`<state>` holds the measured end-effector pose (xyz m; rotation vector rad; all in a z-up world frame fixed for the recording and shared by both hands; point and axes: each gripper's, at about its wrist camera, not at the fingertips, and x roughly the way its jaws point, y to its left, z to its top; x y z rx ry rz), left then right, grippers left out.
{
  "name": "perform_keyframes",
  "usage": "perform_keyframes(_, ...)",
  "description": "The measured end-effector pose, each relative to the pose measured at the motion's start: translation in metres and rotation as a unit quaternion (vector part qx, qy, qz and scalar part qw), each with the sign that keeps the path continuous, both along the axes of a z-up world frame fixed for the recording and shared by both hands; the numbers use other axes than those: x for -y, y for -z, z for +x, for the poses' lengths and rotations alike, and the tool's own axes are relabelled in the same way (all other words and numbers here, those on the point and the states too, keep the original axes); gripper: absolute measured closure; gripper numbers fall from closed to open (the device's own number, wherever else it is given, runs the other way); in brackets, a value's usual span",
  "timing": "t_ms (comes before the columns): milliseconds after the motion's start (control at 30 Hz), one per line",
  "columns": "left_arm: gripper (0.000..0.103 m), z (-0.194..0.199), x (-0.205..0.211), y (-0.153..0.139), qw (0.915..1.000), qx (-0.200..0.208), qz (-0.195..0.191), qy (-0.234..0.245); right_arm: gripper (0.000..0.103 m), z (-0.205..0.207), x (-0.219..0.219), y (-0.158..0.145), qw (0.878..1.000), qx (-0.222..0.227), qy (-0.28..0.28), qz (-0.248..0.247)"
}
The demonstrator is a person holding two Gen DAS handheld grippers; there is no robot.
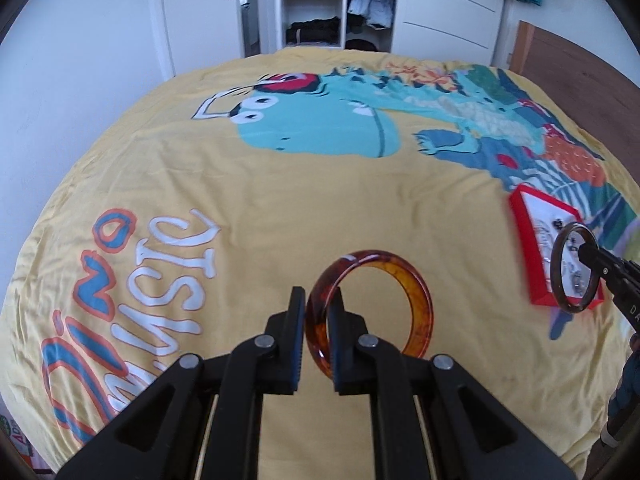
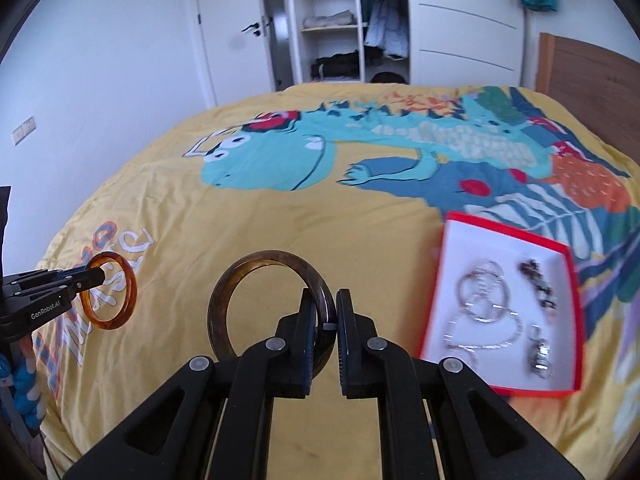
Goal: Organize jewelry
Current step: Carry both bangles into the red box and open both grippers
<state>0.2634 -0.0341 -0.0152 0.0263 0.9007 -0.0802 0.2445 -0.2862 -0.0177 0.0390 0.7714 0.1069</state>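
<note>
My left gripper (image 1: 318,300) is shut on an amber tortoiseshell bangle (image 1: 416,292), held upright above the yellow bedspread; the same bangle (image 2: 130,292) shows at the far left of the right wrist view. My right gripper (image 2: 325,304) is shut on a darker brown bangle (image 2: 240,270), also lifted; that bangle (image 1: 556,268) appears at the right edge of the left wrist view. A red box (image 2: 576,288) with a white inside lies on the bed to the right and holds silver chains and rings (image 2: 484,304) and dark beaded pieces (image 2: 538,280).
A yellow dinosaur-print bedspread (image 1: 260,200) covers the whole bed. Beyond its far edge stand a white door (image 1: 200,8) and an open wardrobe with shelves (image 1: 314,4). A wooden headboard (image 2: 588,76) borders the right side. The red box (image 1: 516,216) sits near that side.
</note>
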Motion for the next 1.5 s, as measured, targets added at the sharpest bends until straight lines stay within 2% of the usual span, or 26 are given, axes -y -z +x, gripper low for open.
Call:
perform_keyframes(167,0.093,0.001,0.058,-0.014,0.9991,0.002,-0.019,0.037,0.094,-0.018,0.06,-0.014,0.999,0.013,0.034,-0.015)
perform_keyframes(300,0.093,0.01,0.118,-0.012,0.9965,-0.002,-0.028,0.079,0.094,-0.02,0.106,-0.012,0.998,0.011,0.064,-0.027)
perform_keyframes(533,0.093,0.034,0.225,0.012,0.9894,-0.018,-0.025,0.142,0.094,-0.006,0.173,0.016,0.994,-0.007,0.102,-0.035)
perform_keyframes(767,0.093,0.059,0.294,0.052,0.9848,-0.045,-0.012,0.167,0.094,0.028,0.206,0.045,0.993,-0.024,0.107,-0.045)
perform_keyframes(1000,0.093,0.066,0.313,0.089,0.9824,-0.072,-0.006,0.172,0.094,0.053,0.213,0.072,0.994,-0.043,0.092,-0.049)
perform_keyframes(1267,0.093,0.066,0.317,0.109,0.9818,-0.093,-0.007,0.166,0.094,0.062,0.21,0.099,0.993,-0.071,0.083,-0.046)
perform_keyframes(1500,0.092,0.066,0.316,0.111,0.9819,-0.1,-0.008,0.16,0.093,0.063,0.214,0.111,0.99,-0.095,0.088,-0.064)
